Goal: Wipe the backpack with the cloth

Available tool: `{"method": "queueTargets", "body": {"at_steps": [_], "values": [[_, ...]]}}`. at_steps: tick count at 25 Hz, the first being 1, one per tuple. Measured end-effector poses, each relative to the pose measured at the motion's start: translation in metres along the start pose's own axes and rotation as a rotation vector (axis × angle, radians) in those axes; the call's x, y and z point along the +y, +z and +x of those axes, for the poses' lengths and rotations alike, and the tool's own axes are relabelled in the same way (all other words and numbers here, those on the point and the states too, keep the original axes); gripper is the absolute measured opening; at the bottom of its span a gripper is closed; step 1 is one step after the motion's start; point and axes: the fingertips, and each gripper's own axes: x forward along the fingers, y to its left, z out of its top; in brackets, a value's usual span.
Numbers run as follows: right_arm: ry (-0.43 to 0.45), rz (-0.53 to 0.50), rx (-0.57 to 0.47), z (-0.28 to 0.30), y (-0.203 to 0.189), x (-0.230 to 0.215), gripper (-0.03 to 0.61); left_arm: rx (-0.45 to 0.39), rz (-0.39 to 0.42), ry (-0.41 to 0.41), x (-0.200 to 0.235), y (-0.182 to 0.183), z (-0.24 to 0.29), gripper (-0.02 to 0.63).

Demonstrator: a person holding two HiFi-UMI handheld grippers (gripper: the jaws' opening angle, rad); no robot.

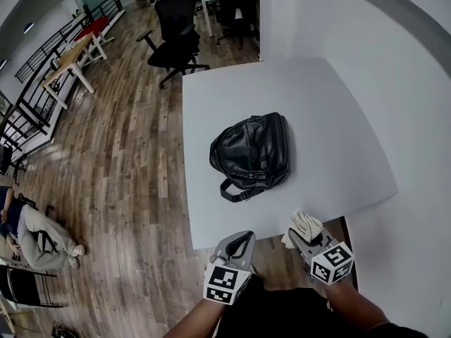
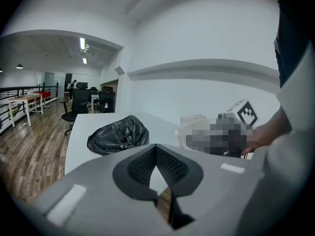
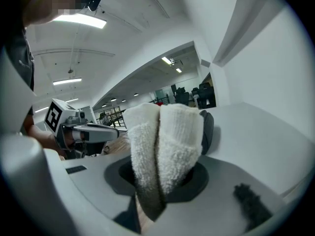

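Gripping a folded white cloth [image 3: 165,146] in the right gripper [image 3: 170,132], jaws pressed tight on it, two terry folds bulging out past the tips; holding nothing in the left gripper [image 2: 156,149], dark ribbed pads closed tip to tip, only a sliver of gap lower down; held side by side at the near edge of the white table [image 1: 338,118], apart from each other, marker cubes toward the person; lying flat ahead of both grippers and well apart from each, a black leather backpack [image 1: 252,152], ahead and to the left of the right gripper, strap loop on the side nearest the grippers; not touching the backpack with cloth or either gripper; far beyond the backpack, black office chairs [image 1: 176,37] on wood floor [image 1: 127,160]
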Motion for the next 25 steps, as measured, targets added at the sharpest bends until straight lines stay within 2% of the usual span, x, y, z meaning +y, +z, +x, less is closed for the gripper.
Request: {"method": "queueTargets", "body": {"at_steps": [8, 17, 25], "values": [[-0.062, 0.011, -0.040, 0.025, 0.023, 0.003, 0.100, -0.011, 0.073, -0.076, 0.028, 0.016, 0.013, 0.006], [-0.125, -0.019, -0.053, 0.017, 0.040, -0.006, 0.100, 0.000, 0.096, -0.140, 0.018, 0.021, 0.023, 0.006], [-0.130, -0.027, -0.063, 0.021, 0.049, -0.038, 0.100, 0.021, 0.106, -0.126, 0.013, 0.021, 0.035, 0.006]]}}
